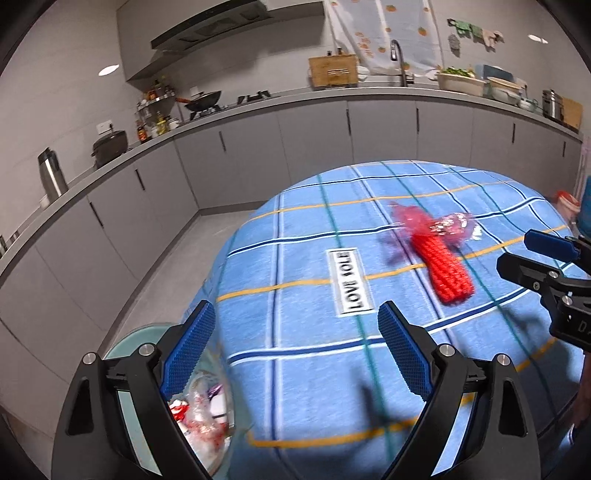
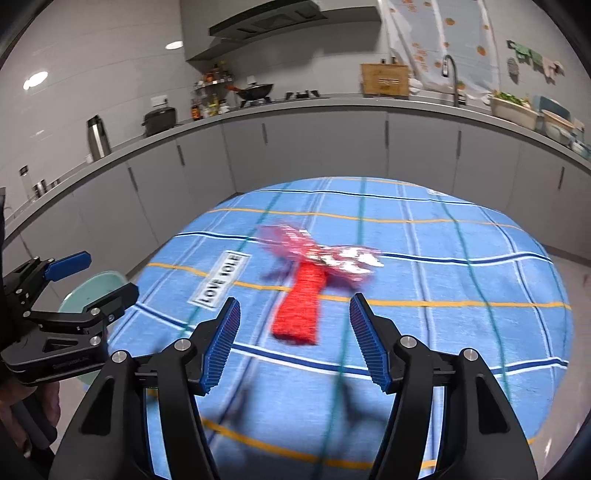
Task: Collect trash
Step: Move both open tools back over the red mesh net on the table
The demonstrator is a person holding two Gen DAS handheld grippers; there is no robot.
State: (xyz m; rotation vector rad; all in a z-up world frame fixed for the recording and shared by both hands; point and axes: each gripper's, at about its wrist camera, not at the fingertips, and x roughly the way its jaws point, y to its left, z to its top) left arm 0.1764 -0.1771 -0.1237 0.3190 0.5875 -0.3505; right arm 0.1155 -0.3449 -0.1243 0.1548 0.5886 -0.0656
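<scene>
Kitchen cabinets ring a counter under a blue checked cloth [image 2: 424,280]. Our right hand-held gripper [image 2: 293,341] has its jaws apart and empty; just ahead lies one red wrapper [image 2: 301,312], with one crinkled foil piece [image 2: 343,260] touching its far end. We should straddle the red wrapper's narrow width. Our left hand-held gripper [image 1: 295,350], also apart, hovers by one bin [image 1: 129,339].

A grey kitchen: a long counter [image 1: 258,101] with grey cabinets [image 2: 306,144], a range hood [image 1: 210,27], a grey floor [image 1: 155,273].
</scene>
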